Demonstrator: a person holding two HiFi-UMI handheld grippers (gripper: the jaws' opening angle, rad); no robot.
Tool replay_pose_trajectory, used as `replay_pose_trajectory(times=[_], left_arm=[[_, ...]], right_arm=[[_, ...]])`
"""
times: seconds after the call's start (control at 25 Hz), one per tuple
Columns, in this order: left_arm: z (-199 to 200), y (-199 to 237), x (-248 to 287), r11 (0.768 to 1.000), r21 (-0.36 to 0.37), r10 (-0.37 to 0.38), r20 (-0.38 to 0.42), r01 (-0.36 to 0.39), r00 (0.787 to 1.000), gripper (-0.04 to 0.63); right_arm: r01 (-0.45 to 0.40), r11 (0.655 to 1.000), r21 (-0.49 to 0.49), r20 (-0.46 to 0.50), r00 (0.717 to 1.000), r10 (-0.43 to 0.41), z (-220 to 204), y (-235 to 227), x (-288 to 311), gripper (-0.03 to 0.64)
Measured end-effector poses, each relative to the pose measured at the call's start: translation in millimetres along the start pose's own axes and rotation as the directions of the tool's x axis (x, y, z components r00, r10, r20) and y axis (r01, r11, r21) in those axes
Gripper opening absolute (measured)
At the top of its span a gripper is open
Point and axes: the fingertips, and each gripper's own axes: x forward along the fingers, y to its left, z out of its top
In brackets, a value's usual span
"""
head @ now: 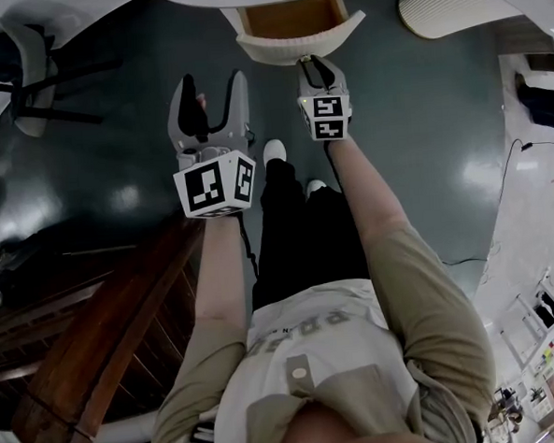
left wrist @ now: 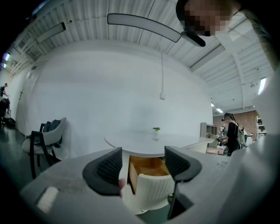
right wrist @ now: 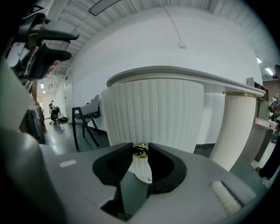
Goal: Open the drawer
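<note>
Two grippers up, right one on the knob, drawer part open

Step in hand looks like the pull itself; do it well by drawing straight back toward the body along the drawer's run, no lift, no twist; the knob is small and round so the pinch could slip off, hold firm and go steady; likely some travel left, since the wood inside only partly shows. Pose, near to far: both forearms reach forward from the torso; left gripper [head: 213,91] is nearer, about level, jaws wide apart with nothing between them, idle beside the work; right gripper [head: 316,68] is further out, tipped a little down, jaws clamped on the brass knob [right wrist: 140,151]; drawer [head: 285,45] with ribbed white front stands out from under the round white table [left wrist: 144,143]; chair [left wrist: 46,138] well off to the left
</note>
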Motion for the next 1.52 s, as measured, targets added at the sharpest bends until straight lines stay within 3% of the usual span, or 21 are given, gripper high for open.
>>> replay_pose_trajectory(times=[0.36, 1.52], left_arm=[[-0.8, -16.5, -17.3, 1.000, -0.005, 0.011, -0.034, -0.011, 0.999, 0.318], [10.9, -39.1, -49.1, 0.999, 0.004, 0.053, -0.040, -0.052, 0.998, 0.318]], right_arm=[[-0.009, 1.000, 0.000, -0.074, 0.997, 0.009, -13.7, -0.5, -23.9, 0.110], [-0.039, 0.999, 0.026, -0.153, 0.987, 0.043, -42.1, 13.5, -79.2, 0.109]])
